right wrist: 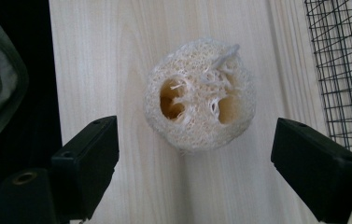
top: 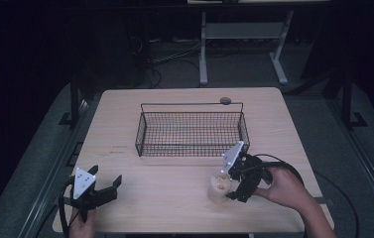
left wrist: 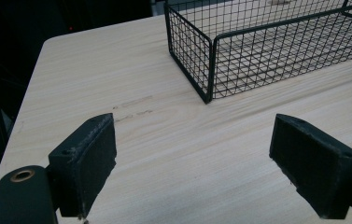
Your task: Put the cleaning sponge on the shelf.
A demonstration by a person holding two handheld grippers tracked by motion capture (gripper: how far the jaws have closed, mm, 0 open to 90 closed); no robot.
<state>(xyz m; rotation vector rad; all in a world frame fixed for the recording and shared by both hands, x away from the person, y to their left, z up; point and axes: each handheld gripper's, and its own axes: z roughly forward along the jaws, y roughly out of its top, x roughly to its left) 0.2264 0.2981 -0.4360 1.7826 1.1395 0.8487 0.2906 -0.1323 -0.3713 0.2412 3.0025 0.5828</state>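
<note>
A pale loofah piece (top: pixel 219 188) stands on end on the wooden table (top: pixel 174 208), near its front right. In the right gripper view the loofah (right wrist: pixel 199 107) shows its holed top, just ahead of the gap between the wide-apart jaws. My right gripper (top: pixel 230 184) is open and sits right beside the loofah, without contact that I can see. A black wire basket (top: pixel 192 131) stands at the table's middle back; its near corner (left wrist: pixel 208 70) shows in the left gripper view. My left gripper (top: pixel 107 186) is open over bare wood at the front left.
A small round dark object (top: pixel 225 100) lies on the table behind the basket. Beyond the table are a white metal stand (top: pixel 241 44) and cables on a dark floor. Bare tabletop (left wrist: pixel 173 154) lies between the left gripper and the basket.
</note>
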